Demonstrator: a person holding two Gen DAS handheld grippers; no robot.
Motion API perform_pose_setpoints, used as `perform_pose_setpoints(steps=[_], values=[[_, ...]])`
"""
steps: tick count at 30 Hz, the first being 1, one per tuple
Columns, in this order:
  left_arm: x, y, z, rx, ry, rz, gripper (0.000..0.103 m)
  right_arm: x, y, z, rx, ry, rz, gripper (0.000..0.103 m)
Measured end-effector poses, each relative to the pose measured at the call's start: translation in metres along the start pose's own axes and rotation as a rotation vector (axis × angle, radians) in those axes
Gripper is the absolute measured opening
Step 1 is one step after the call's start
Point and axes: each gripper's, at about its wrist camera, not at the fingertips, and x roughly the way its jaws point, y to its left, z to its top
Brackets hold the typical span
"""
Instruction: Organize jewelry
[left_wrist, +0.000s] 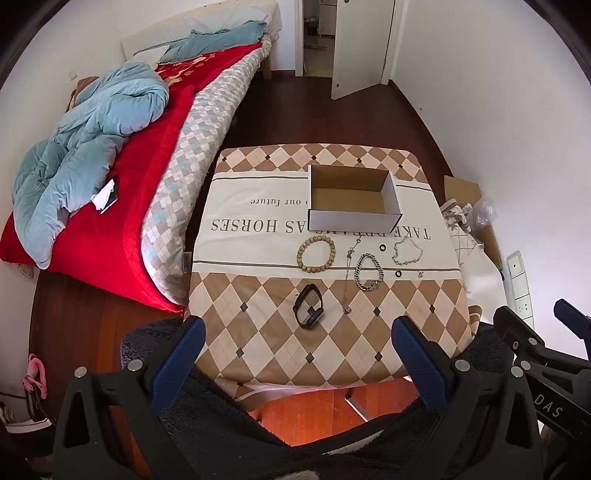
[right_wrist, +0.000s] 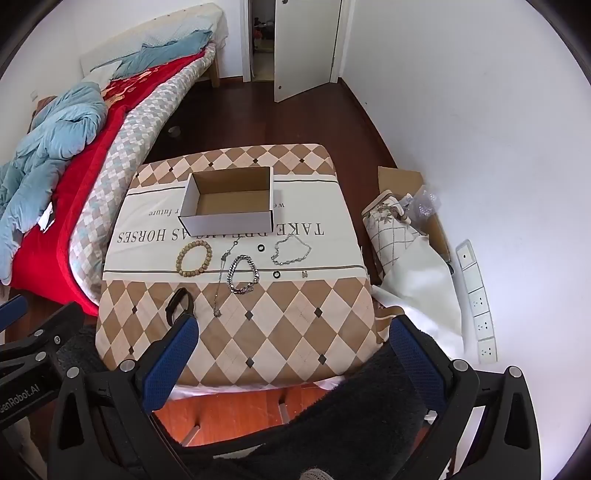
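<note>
Left wrist view, and the left gripper (left_wrist: 297, 345) hangs just back of the counter's (left_wrist: 266, 354) near edge, fingers (left_wrist: 184, 354) spread wide apart, nothing between them. Straight ahead of that gap, nearest of all, lies the black watch (left_wrist: 308, 306), its long axis running roughly away from the fingers with a slight lean to the right, so my read is that a short forward reach lines the left gripper up on it. The right gripper (right_wrist: 293, 341) sits level alongside, fingers equally wide and empty, and from its own view the watch (right_wrist: 180, 303) is off by its left finger, not centred, so the left one looks the better placed. Beyond the watch: a thin necklace (left_wrist: 349, 280), the silver chain bracelet (left_wrist: 367, 273), the wooden bead bracelet (left_wrist: 316, 253), a finer chain (left_wrist: 408, 251). Farthest back, the open cardboard box (left_wrist: 352, 218), nothing visible inside it.
</note>
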Motion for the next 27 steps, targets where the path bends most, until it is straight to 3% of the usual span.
perform_pose_setpoints(steps=[27], values=[[-0.0039,-0.0012,0.0003,0.0,-0.001,0.0,0.103,-0.0035,0.0001,0.0013,-0.008,-0.006,-0.013,0.103]])
